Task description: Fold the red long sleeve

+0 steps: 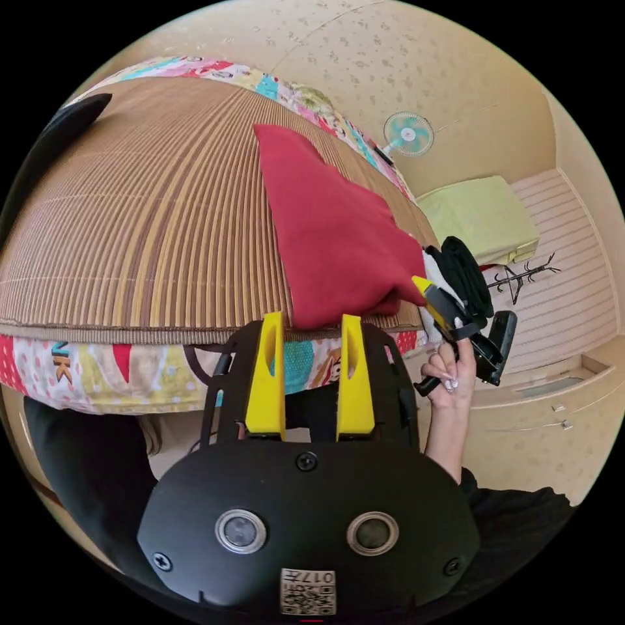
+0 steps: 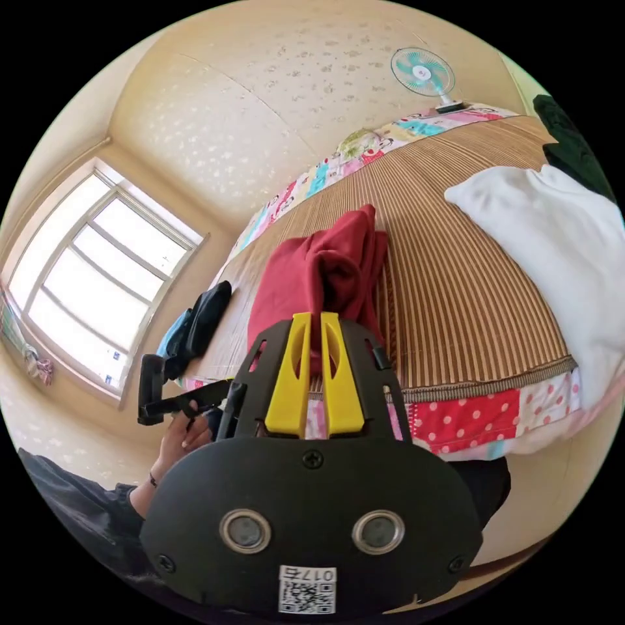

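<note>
Currently the red long-sleeve cloth garment (image 2: pixel 325 273) lies bunched on the brown striped bed mat (image 2: pixel 456 273); right hand-held gripper (image 2: pixel 311 320) clenched on its edge, left hand-held gripper (image 1: pixel 310 320) released.

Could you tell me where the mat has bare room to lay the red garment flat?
Bare striped mat lies between the red long sleeve and a black item. Beyond the garment it is crowded: white cloth and dark clothes.

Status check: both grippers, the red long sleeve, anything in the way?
Left gripper open at the mat edge. Right gripper shut on the red long sleeve garment, bunched on the striped woven mat. White cloth lies apart, not in the way.
</note>
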